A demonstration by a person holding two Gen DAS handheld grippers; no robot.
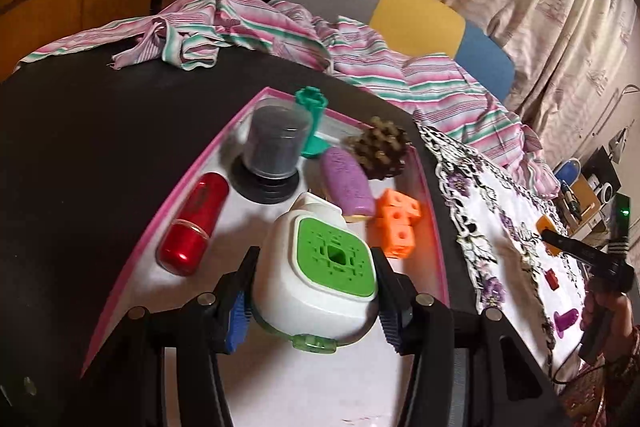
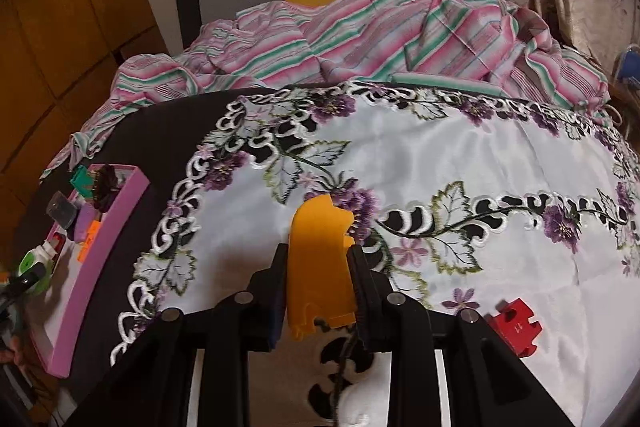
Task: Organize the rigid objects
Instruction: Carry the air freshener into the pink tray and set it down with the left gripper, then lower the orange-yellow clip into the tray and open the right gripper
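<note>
— What's the left gripper (image 1: 314,293) got?
— A white device with a green square face (image 1: 320,267), clamped between both jaws over the pink-rimmed tray (image 1: 192,183).
— What's in the tray?
— A red cylinder (image 1: 192,225) lying on the left, a clear-domed container on a black base (image 1: 272,151), a teal plastic piece (image 1: 312,123) upright behind it, a pine cone (image 1: 380,149), a purple oval thing (image 1: 346,183) and an orange block cluster (image 1: 396,223).
— Beyond it?
— Dark bench (image 1: 100,147), striped cloth (image 1: 280,31) at the far edge, a floral embroidered cloth (image 1: 500,211) to the right. The right gripper (image 1: 560,239) is over it, with an orange piece (image 1: 546,225).
</note>
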